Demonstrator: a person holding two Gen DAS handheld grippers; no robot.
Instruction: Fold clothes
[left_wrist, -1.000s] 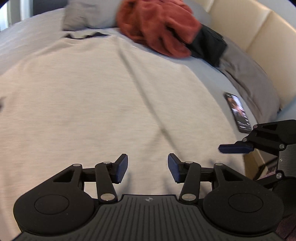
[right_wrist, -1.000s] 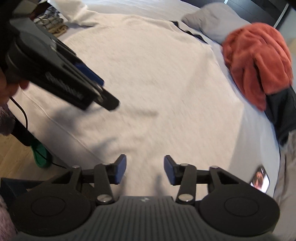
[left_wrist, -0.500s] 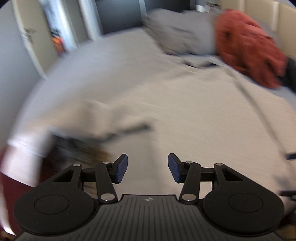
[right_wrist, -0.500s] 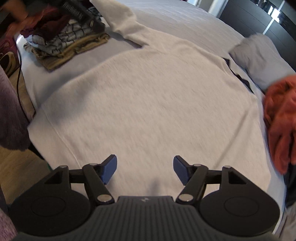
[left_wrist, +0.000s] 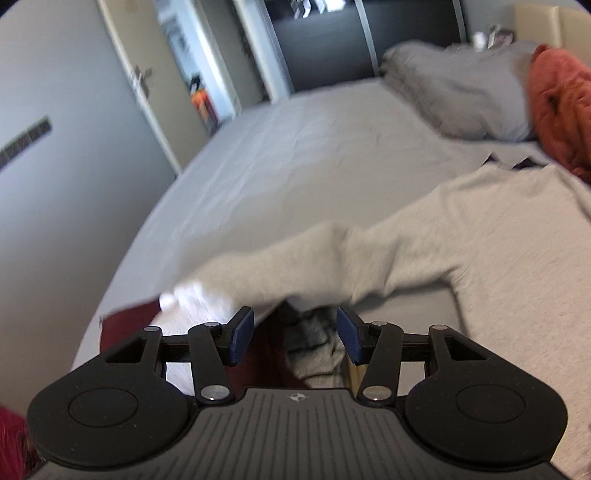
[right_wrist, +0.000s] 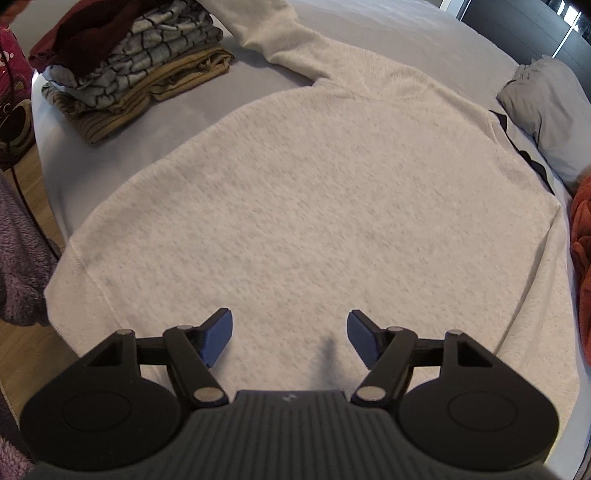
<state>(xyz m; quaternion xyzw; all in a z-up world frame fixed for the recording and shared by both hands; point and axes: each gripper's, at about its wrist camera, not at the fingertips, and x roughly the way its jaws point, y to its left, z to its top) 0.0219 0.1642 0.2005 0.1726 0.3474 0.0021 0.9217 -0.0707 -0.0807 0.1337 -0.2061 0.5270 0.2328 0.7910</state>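
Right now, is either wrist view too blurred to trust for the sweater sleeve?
Left wrist view: motion blur smears the sweater sleeve and its cuff; the pillow is soft too. Right wrist view: sharp, the sweater and folded stack clear, edges bowed by fisheye.

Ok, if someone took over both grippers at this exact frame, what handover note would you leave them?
Left gripper: open, empty, pointing at the sweater's outstretched sleeve.
Right gripper: open, empty, above the sweater's lower body.
Pale grey knit sweater: spread flat on the grey bed sheet, no fold made yet.
Stack of folded clothes sits at the bed corner beside that sleeve.
Rust-orange fleece garment lies unfolded by the grey pillow.
Left: fold the sweater, add it to the stack, then the fleece.
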